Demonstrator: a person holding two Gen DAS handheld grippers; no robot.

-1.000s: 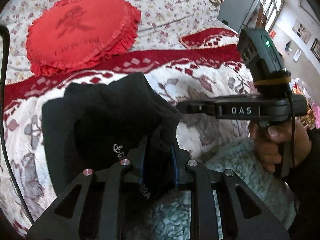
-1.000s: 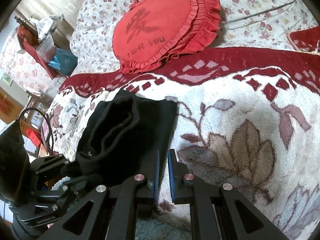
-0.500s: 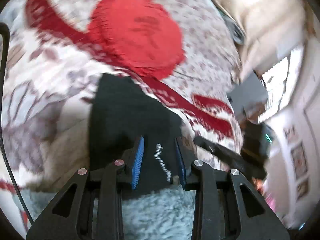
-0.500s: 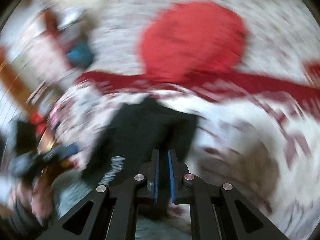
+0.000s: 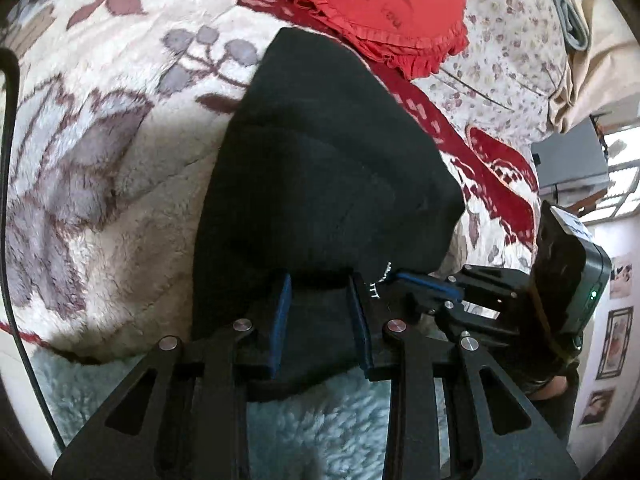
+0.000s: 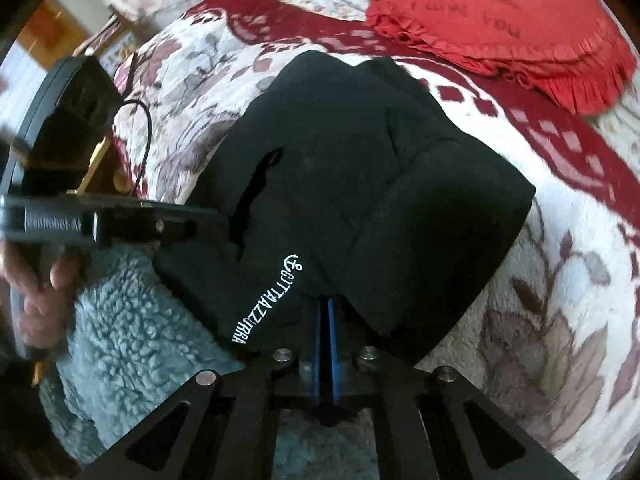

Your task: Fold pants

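Note:
The black pants (image 5: 320,168) lie folded into a thick bundle on the floral blanket, and they also show in the right wrist view (image 6: 360,184) with white lettering (image 6: 266,304) near their front edge. My left gripper (image 5: 320,292) has its blue pads a cloth's thickness apart, shut on the near edge of the pants. My right gripper (image 6: 325,304) is shut on the pants' front edge, its pads nearly together. The right gripper also shows in the left wrist view (image 5: 500,300), at the bundle's right corner.
A red round ruffled cushion (image 5: 380,4) lies just beyond the pants on the bed. A red patterned band (image 6: 560,136) crosses the floral blanket (image 5: 100,140). A pale blue fleece (image 6: 128,320) lies under the near edge. The left gripper's body (image 6: 80,216) is at the left.
The raised fold of the pants has come down flat into a bundle. Both grippers have swung round and moved closer to the pants' near edge, still holding the cloth.

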